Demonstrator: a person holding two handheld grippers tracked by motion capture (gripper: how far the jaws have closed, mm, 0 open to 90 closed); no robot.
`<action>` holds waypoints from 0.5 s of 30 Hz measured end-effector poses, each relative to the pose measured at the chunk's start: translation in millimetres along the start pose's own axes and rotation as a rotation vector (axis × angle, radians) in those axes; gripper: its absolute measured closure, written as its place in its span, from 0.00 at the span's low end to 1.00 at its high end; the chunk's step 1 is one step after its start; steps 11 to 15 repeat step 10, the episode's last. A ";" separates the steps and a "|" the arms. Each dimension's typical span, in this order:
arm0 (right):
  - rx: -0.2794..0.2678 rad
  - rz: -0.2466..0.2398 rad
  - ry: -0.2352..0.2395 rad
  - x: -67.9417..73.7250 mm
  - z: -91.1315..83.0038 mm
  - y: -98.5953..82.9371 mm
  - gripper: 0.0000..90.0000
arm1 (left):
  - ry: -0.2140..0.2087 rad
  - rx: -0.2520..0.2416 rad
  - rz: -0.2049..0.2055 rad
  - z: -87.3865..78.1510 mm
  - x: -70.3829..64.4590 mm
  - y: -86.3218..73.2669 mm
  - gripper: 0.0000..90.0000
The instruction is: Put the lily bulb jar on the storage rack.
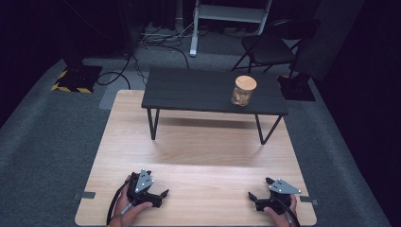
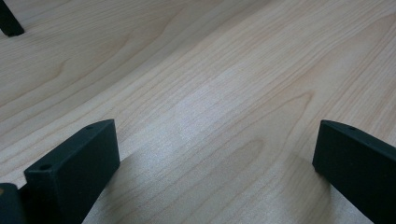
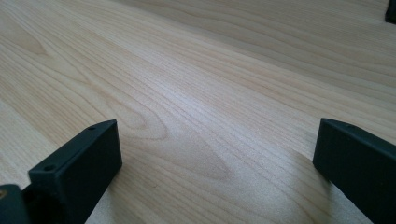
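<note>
Light wood table [image 1: 198, 156] takes up most of the high view, sitting on grey carpet [image 1: 47, 142]. Small black bench [image 1: 198, 90] stands across the table's far edge, thin legs planted on the wood. Black folding chair [image 1: 269, 47] and a white stand [image 1: 222, 19] sit on the floor beyond the far edge, with loose cables [image 1: 161, 42] between them.

Glass jar [image 1: 244, 91] with a round wooden lid is upright on the bench top, near its right end. Contents look tan, can't tell what.

Left gripper [image 1: 156, 191] rests near the table's near-left corner, held in a hand [image 1: 130, 208]. Left gripper view: jaws spread wide, bare wood grain between them, nothing pinched.

Right gripper [image 1: 257, 196] rests near the near-right corner, other hand [image 1: 279, 213] on it. Right gripper view: jaws also spread wide over bare wood, nothing between.

Both grippers well apart from each other and from the jar.
</note>
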State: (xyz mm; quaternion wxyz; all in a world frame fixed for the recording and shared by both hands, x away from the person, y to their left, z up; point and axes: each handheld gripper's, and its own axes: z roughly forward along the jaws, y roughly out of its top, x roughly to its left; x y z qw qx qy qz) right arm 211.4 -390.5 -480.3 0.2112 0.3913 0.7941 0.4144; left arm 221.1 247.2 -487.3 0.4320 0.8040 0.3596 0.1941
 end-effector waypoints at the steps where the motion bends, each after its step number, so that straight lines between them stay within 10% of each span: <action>1: 0.000 0.000 0.000 0.0 0.0 0.0 0.01 | 0.000 0.000 0.000 0.0 0.0 0.0 0.01; 15: 0.002 0.003 -0.001 0.5 0.6 0.6 0.00 | 0.000 0.000 0.000 0.0 0.0 0.0 0.01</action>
